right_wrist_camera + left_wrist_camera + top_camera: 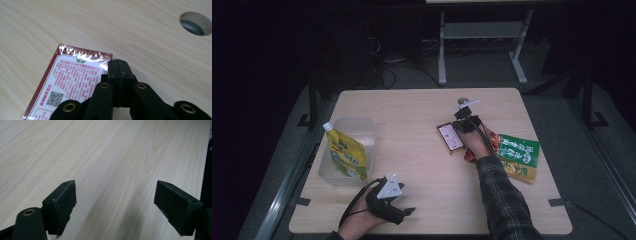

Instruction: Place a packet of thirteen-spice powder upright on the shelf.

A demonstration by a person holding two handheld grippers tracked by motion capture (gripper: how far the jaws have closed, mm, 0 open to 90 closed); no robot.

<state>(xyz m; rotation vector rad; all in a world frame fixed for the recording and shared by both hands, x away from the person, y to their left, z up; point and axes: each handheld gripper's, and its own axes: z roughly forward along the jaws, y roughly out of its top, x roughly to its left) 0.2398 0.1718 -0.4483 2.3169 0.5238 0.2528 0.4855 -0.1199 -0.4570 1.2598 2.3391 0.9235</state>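
A flat red-and-white packet (450, 138) (72, 82) lies label up near the table's middle. My right gripper (460, 124) (120, 65) is shut, its jaws pressed together right at the packet's far right corner; whether the foil edge is pinched between them I cannot tell. My left gripper (409, 212) (125, 205) rests near the front left edge with its jaws wide open over bare wood, holding nothing.
A clear plastic container (354, 122) at the left holds a yellow spouted pouch (346, 154). A green snack bag (519, 156) lies at the right, with an orange-red packet (493, 141) partly under my right hand. A round hole (462, 100) (195, 23) is cut in the tabletop beyond the right gripper.
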